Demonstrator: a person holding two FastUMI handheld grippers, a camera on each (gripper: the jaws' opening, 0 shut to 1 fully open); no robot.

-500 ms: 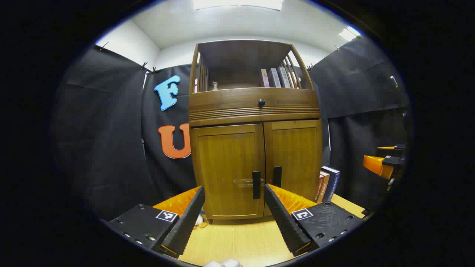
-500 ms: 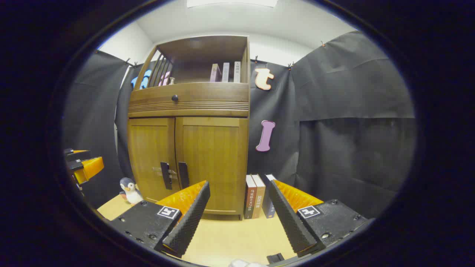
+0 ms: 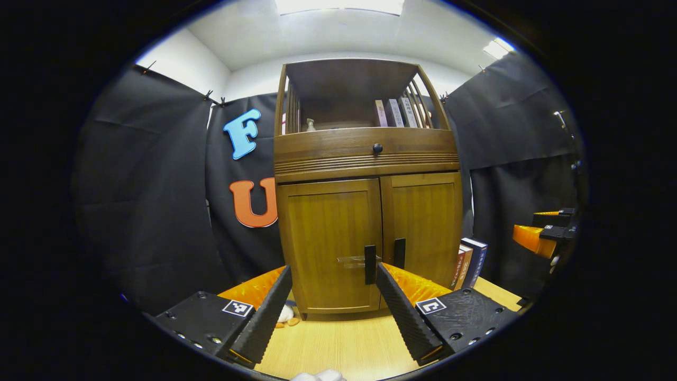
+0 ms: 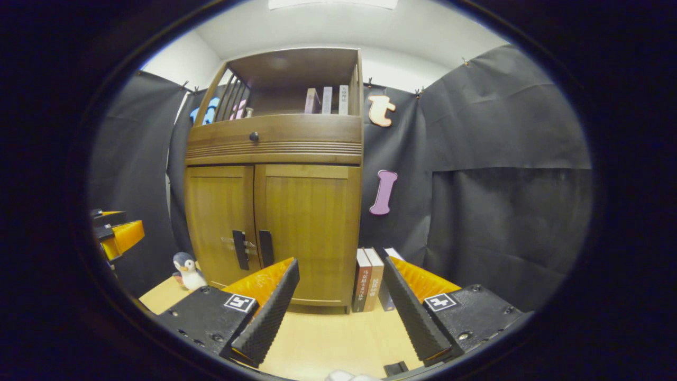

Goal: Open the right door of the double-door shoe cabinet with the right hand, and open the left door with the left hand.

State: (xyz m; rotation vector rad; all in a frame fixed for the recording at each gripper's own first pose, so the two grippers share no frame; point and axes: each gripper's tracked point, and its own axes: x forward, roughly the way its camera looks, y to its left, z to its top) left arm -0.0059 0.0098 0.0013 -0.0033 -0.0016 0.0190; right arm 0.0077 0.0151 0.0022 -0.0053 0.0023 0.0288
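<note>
Both grippers have crept a bit closer to the shoe cabinet (image 4: 275, 211), which stands on the table with both doors shut. Still approaching: right gripper (image 4: 338, 301) and left gripper (image 3: 330, 304) hang spread wide, empty. Next, right door handle (image 4: 266, 247).

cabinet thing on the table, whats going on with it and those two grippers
A person holds a gripper in each hand, both aimed at a wooden shoe cabinet on a table. Both doors are shut. The left gripper is open and lines up with the left door's handle, not touching it. The right gripper is open too, pointing past the right door toward the books beside the cabinet. A toy penguin stands at the cabinet's left. Neither door has been opened.
</note>
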